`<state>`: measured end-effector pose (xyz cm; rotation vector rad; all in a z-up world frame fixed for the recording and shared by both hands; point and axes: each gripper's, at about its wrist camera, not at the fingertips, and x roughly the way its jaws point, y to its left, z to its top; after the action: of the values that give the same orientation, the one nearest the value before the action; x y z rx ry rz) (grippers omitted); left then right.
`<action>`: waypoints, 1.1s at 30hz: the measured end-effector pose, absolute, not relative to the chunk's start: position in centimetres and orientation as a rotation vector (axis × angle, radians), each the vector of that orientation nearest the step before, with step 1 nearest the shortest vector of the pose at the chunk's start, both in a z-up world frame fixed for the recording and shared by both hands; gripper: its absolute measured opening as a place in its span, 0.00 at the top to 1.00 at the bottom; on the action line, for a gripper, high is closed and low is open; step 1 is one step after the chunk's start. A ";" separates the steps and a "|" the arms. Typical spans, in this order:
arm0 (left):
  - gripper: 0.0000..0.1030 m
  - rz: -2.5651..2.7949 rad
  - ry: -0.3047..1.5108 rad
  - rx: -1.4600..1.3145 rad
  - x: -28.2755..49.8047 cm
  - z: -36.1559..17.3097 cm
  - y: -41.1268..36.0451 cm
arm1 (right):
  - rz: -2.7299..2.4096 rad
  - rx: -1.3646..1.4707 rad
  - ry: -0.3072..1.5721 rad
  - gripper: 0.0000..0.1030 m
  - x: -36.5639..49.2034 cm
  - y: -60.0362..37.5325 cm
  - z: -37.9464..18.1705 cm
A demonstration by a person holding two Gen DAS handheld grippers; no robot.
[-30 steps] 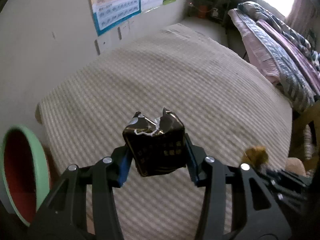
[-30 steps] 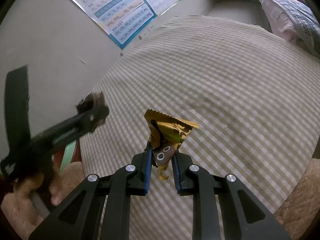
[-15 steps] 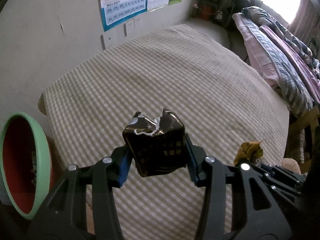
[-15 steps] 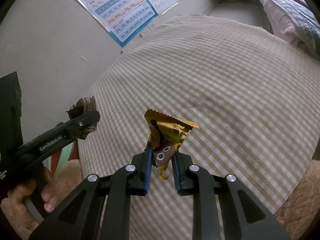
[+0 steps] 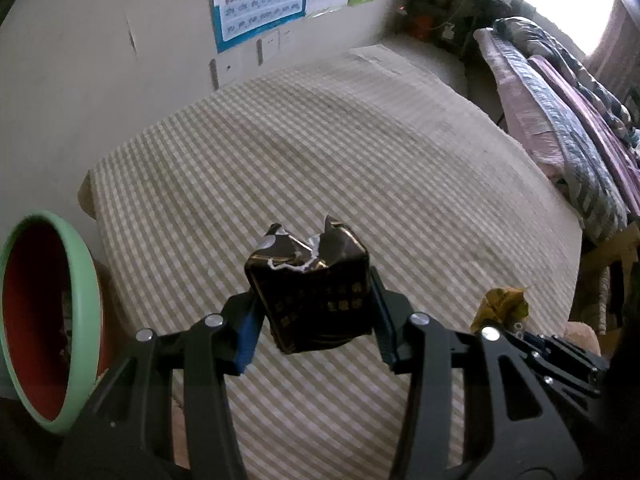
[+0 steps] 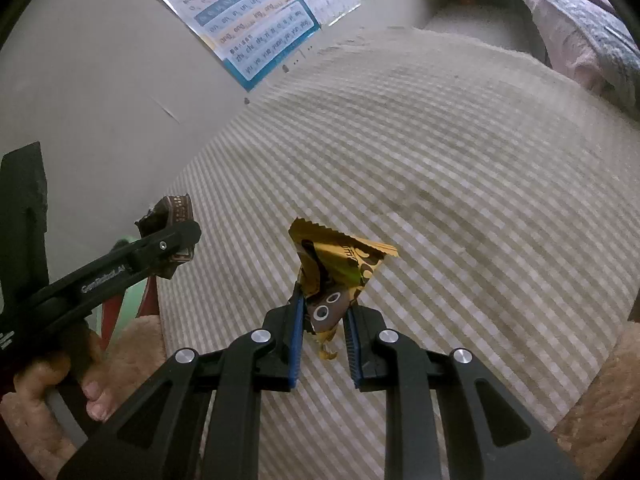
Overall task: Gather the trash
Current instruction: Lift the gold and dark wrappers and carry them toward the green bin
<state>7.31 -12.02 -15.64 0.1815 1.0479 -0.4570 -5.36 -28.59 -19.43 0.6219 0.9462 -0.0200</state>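
Left gripper [image 5: 312,300] clamping crumpled dark carton [image 5: 310,292] between blue pads, holding it above near edge of checked bedspread [image 5: 360,152]. Right gripper [image 6: 322,320] pinching gold snack wrapper [image 6: 340,268] tight, wrapper sticking up above same bedspread, right of carton. Green-rimmed red bin [image 5: 44,320] sitting off bedspread's near left corner, beside wall. Person's hand [image 6: 52,396] gripping left gripper's handle.

Glossy foil-look dark carton [image 5: 310,300] & gold wrapper [image 6: 340,276]; matt woven checked cloth [image 5: 340,152]; matt black plastic-look tongs [image 5: 312,316].
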 end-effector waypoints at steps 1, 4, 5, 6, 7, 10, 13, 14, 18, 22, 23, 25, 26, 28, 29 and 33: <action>0.56 -0.453 1.052 0.177 7.5 -15.7 -12.0 | -0.018 0.627 0.948 0.81 -5.3 -28.7 -19.5; 0.56 -0.443 1.056 0.172 7.8 -15.7 -12.1 | -0.009 0.650 0.951 0.81 -5.2 -29.2 -19.9; 0.56 -0.440 1.056 0.171 8.0 -15.7 -12.1 | -0.007 0.656 0.953 0.81 -5.1 -29.3 -20.0; 0.56 -0.436 1.055 0.169 8.2 -15.7 -12.2 | -0.005 0.665 0.954 0.81 -5.0 -29.5 -20.2; 0.56 -0.434 1.057 0.167 8.2 -15.6 -12.2 | -0.003 0.673 0.955 0.81 -4.9 -29.7 -20.4; 0.56 -0.431 1.061 0.160 8.7 -15.5 -12.5 | 0.001 0.696 0.959 0.81 -4.7 -30.1 -20.7; 0.56 -0.429 1.059 0.170 9.0 -15.5 -12.7 | 0.003 0.719 0.951 0.81 -4.8 -30.3 -20.8; 0.56 -0.427 1.059 0.173 9.1 -15.5 -12.8 | 0.003 0.727 0.948 0.81 -4.8 -30.4 -20.8; 0.56 -0.415 1.066 0.166 9.7 -15.5 -12.9 | 0.008 0.749 0.939 0.81 -5.0 -30.9 -20.8; 0.56 -0.402 1.068 0.165 9.8 -15.4 -12.8 | 0.013 0.771 0.930 0.81 -5.3 -31.2 -20.8; 0.56 -0.401 1.068 0.165 9.9 -15.4 -12.8 | 0.013 0.774 0.929 0.81 -5.3 -31.2 -20.8; 0.56 -0.399 1.069 0.158 10.0 -15.2 -12.8 | 0.015 0.779 0.927 0.81 -5.5 -31.4 -20.8; 0.56 -0.399 1.068 0.154 10.0 -15.1 -12.7 | 0.016 0.781 0.924 0.81 -5.6 -31.4 -20.8; 0.56 -0.396 1.062 0.156 10.0 -15.0 -12.6 | 0.018 0.783 0.921 0.81 -5.6 -31.5 -20.8; 0.56 -0.393 1.060 0.159 10.1 -14.9 -12.6 | 0.019 0.784 0.921 0.81 -5.6 -31.5 -20.7; 0.56 -0.386 1.063 0.152 10.3 -14.9 -12.4 | 0.022 0.788 0.925 0.81 -5.6 -31.5 -20.7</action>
<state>10.31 -12.35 -14.92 0.1519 1.0634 -0.3857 -5.64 -31.55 -20.69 0.7878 0.9255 0.0224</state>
